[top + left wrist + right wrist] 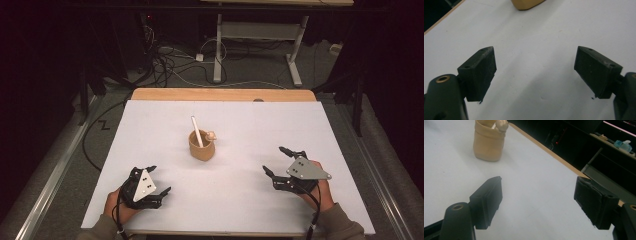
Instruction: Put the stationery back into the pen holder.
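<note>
Tan cup point(202, 145) stands upright at frame centre, its white stick point(197, 131) leaning toward upper left; left gripper point(160, 179) and right gripper point(276, 160) gape wide, empty

We've got a white sheet point(240, 200) covering most of a wooden table point(222, 94), with just a strip of wood showing along the far edge. Behind it there's a messy tangle of cables point(170, 62) on the grey floor point(260, 70), next to the white legs of another table point(260, 35). Metal rails point(55, 170) run down both sides, and everything beyond is dark.
</note>
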`<state>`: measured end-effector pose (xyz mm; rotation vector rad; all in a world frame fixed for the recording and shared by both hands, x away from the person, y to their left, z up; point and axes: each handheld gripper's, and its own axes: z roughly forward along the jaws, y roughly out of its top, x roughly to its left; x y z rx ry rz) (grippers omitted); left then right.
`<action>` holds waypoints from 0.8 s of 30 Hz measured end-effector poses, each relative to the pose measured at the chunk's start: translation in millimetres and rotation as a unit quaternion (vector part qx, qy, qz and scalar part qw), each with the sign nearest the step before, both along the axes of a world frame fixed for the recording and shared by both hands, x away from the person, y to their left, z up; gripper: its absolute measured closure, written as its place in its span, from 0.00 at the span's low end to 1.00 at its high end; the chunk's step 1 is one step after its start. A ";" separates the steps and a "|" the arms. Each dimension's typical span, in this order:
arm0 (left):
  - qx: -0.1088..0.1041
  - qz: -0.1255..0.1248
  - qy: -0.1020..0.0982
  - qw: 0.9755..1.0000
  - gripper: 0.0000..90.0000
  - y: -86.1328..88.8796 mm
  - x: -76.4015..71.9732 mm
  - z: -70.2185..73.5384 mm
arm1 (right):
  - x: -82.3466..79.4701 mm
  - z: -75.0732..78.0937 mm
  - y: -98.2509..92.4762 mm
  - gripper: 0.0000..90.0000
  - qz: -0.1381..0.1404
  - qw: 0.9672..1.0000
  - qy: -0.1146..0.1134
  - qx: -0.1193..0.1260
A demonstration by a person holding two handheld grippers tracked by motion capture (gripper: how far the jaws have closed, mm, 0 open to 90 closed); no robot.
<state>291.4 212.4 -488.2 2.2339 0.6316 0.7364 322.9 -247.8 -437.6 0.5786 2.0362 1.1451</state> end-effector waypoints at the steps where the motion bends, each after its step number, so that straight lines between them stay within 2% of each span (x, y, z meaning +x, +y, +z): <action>1: 0.000 0.000 0.000 1.000 0.19 -0.1 0.1 0.0 | -0.7 -0.7 -1.7 0.26 -0.002 1.000 0.001 0.001; 22: -0.001 -0.007 0.002 1.000 0.19 -2.9 1.7 0.2 | -21.8 -24.2 -36.7 0.26 -0.034 0.999 0.017 0.001; 24: -0.002 -0.007 0.002 1.000 0.19 -3.0 1.8 0.4 | -24.1 -26.9 -42.0 0.26 -0.037 0.999 0.025 0.008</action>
